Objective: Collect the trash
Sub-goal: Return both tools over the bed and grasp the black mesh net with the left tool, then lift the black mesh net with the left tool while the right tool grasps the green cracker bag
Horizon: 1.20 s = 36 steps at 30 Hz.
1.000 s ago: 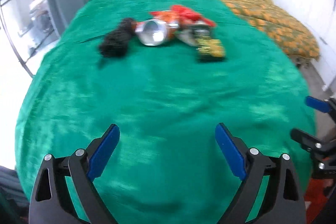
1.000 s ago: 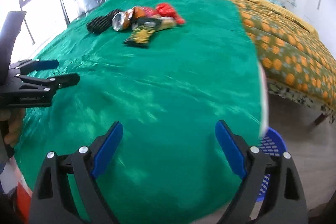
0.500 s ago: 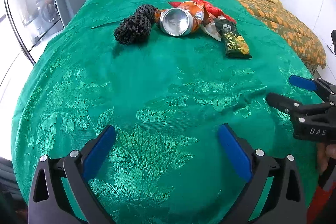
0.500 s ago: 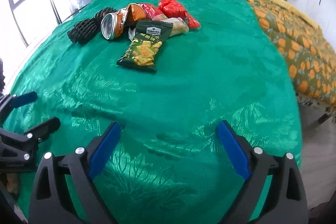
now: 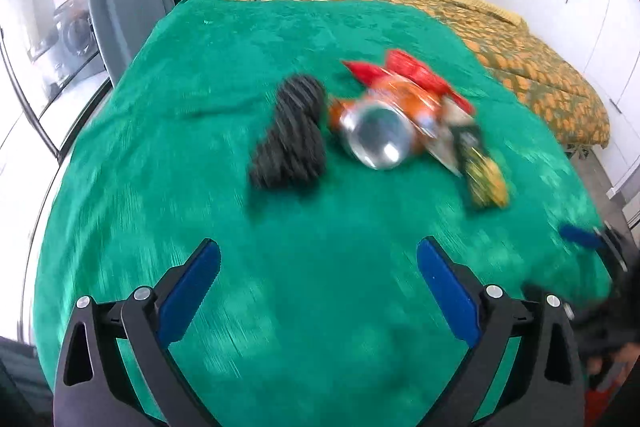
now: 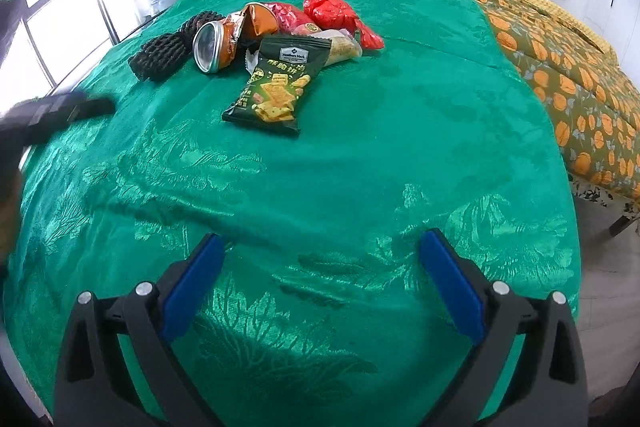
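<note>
We see the trash heaped mid-cloth: a green snack bag [image 6: 276,89], a crushed can [image 6: 212,45], red wrappers [image 6: 336,13] and black netting [image 6: 168,49] on the green tablecloth [image 6: 360,155]. Our left gripper [image 5: 318,269] stands wide apart and empty; our right gripper [image 6: 320,267] has just been opening, with nothing between its fingers, and both are well short of the pile.

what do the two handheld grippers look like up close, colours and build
Both match: the left gripper and right gripper each have two black plastic arms with triangular cutouts and silver rivets, ending in flat blue pads. No cables or markings show. No sleeve is visible.
</note>
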Each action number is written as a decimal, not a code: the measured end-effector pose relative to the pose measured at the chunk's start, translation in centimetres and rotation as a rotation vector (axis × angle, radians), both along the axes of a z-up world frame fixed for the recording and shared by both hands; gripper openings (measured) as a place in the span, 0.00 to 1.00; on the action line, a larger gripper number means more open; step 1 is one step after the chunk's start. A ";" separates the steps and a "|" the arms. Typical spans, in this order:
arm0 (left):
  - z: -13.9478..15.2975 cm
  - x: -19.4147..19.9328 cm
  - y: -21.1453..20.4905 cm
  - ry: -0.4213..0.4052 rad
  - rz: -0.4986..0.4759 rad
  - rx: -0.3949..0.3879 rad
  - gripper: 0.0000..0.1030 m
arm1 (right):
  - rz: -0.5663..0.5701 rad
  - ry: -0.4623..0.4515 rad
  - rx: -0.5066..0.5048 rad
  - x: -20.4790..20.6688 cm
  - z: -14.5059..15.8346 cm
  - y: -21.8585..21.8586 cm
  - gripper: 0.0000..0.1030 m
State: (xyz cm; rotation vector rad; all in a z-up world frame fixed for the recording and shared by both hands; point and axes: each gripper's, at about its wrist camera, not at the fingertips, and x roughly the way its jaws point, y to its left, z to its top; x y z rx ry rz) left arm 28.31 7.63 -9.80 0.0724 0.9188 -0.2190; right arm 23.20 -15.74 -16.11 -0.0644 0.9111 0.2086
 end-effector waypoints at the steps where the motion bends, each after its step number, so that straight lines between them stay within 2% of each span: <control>1: -0.1 1.4 0.2 0.005 -0.007 -0.005 0.94 | 0.000 0.000 0.001 0.0 0.0 0.0 0.94; 6: -0.2 5.9 0.2 0.003 -0.025 -0.002 0.89 | -0.001 0.002 -0.002 0.0 -0.1 0.0 0.94; 9: -0.5 7.5 -0.1 0.006 -0.022 0.002 0.80 | -0.001 0.002 -0.001 0.0 -0.1 0.0 0.94; 10: -0.6 7.6 -0.2 0.009 -0.025 0.003 0.71 | -0.001 0.002 -0.001 0.0 -0.1 -0.1 0.95; 11: -0.8 7.8 -0.3 0.011 -0.031 0.006 0.56 | -0.001 0.002 -0.001 0.0 -0.1 -0.1 0.95; 12: -1.0 8.0 -0.5 0.028 -0.043 0.008 0.46 | -0.001 0.003 -0.001 0.0 -0.1 -0.1 0.95; 13: -1.1 8.1 -0.5 0.039 -0.043 0.008 0.41 | -0.001 0.003 0.000 0.0 -0.1 -0.1 0.95; 14: -1.0 7.8 -0.3 0.034 -0.031 0.000 0.40 | -0.001 0.003 0.000 0.0 -0.1 -0.1 0.95; 17: -0.4 5.8 0.4 0.039 -0.006 -0.029 0.39 | 0.000 0.003 0.000 0.0 -0.1 -0.1 0.95; 22: 0.8 -0.6 1.5 0.051 0.020 -0.045 0.39 | 0.000 0.003 0.000 0.0 -0.1 -0.1 0.95; 26: 0.2 -6.5 2.3 0.062 0.036 -0.065 0.40 | -0.001 0.003 -0.001 0.0 -0.1 -0.1 0.95; 29: -0.5 -8.9 2.3 0.057 0.031 -0.083 0.43 | -0.001 0.003 -0.001 0.0 -0.1 -0.1 0.95; 30: -0.8 -9.5 2.1 0.044 0.033 -0.069 0.45 | -0.001 0.003 -0.001 0.0 -0.1 -0.1 0.95; 32: -1.3 -10.0 1.7 0.025 0.022 -0.046 0.66 | -0.001 0.003 -0.001 0.0 -0.1 -0.1 0.95; 34: -2.0 -9.8 1.4 0.025 0.026 -0.026 0.73 | 0.000 0.003 0.000 0.0 -0.1 -0.1 0.95; 36: -2.8 -9.2 1.3 0.040 0.026 -0.016 0.76 | 0.000 0.003 0.001 0.0 -0.1 -0.1 0.95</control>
